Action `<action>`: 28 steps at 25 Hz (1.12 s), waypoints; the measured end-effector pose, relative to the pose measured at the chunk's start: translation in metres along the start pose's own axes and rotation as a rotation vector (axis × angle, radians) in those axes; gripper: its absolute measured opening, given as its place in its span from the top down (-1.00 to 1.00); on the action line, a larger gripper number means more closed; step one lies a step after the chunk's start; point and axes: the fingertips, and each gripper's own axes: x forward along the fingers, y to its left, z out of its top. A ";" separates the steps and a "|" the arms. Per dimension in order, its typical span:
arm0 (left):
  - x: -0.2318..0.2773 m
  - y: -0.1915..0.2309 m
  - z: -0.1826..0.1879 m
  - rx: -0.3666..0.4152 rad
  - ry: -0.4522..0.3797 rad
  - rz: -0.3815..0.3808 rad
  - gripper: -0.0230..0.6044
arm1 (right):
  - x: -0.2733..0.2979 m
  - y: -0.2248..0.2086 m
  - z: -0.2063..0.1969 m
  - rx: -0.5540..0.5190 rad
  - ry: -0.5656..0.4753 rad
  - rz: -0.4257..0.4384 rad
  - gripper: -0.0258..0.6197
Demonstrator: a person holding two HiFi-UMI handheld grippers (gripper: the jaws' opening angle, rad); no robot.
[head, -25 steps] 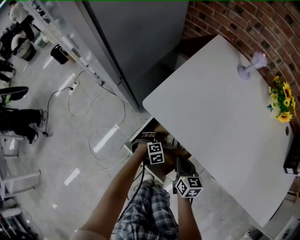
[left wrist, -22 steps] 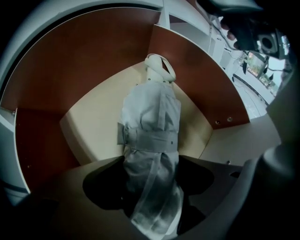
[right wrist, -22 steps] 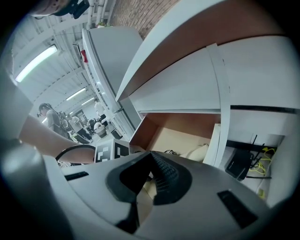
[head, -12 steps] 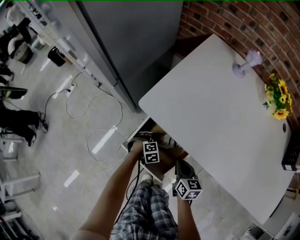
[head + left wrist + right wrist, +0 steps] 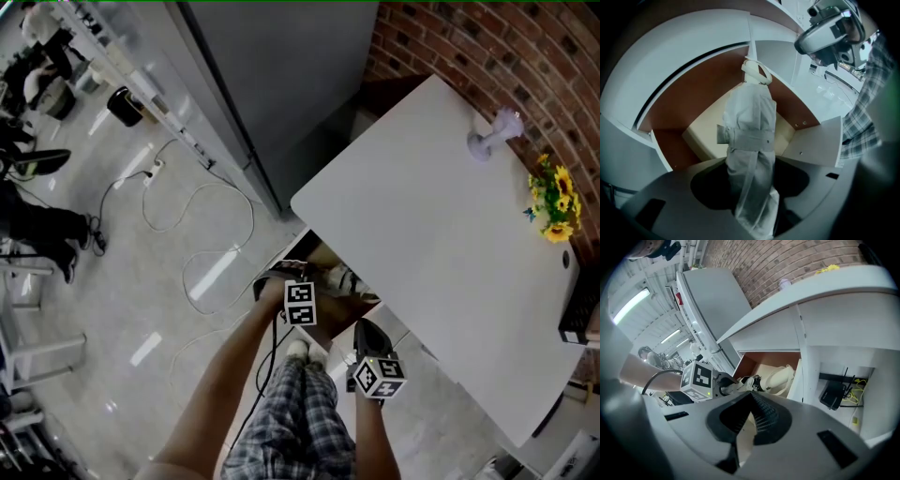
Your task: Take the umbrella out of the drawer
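A folded cream umbrella with a strap round its middle hangs upright over the open drawer, its loop handle farthest from me. My left gripper is shut on its near end, above the drawer's pale floor. In the head view the left gripper hovers at the drawer under the white table's edge, and a pale bit of umbrella shows beside it. My right gripper is shut on nothing and stays back from the drawer. It looks at the umbrella and the left gripper.
A vase and yellow flowers stand on the table by the brick wall. A grey cabinet rises behind, and a cable loops on the floor. A black box with wires sits under the table.
My left gripper has lifted over the drawer with the umbrella in it. My right gripper has drifted slightly sideways.
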 end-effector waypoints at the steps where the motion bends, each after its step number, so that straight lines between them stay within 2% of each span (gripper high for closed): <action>1: -0.006 -0.002 0.000 0.003 -0.007 0.002 0.11 | -0.003 0.002 0.001 -0.003 0.001 0.001 0.86; 6: -0.036 -0.014 -0.001 0.058 -0.019 -0.002 0.11 | -0.014 0.017 0.007 -0.017 0.001 0.005 0.86; 15: -0.093 -0.033 -0.010 0.010 -0.051 0.031 0.11 | -0.044 0.051 0.008 -0.051 0.008 0.028 0.86; 22: -0.158 -0.046 -0.021 -0.106 -0.084 0.058 0.11 | -0.074 0.079 0.038 -0.088 -0.015 0.044 0.86; 28: -0.231 -0.043 -0.025 -0.288 -0.178 0.143 0.11 | -0.103 0.113 0.076 -0.140 -0.069 0.083 0.86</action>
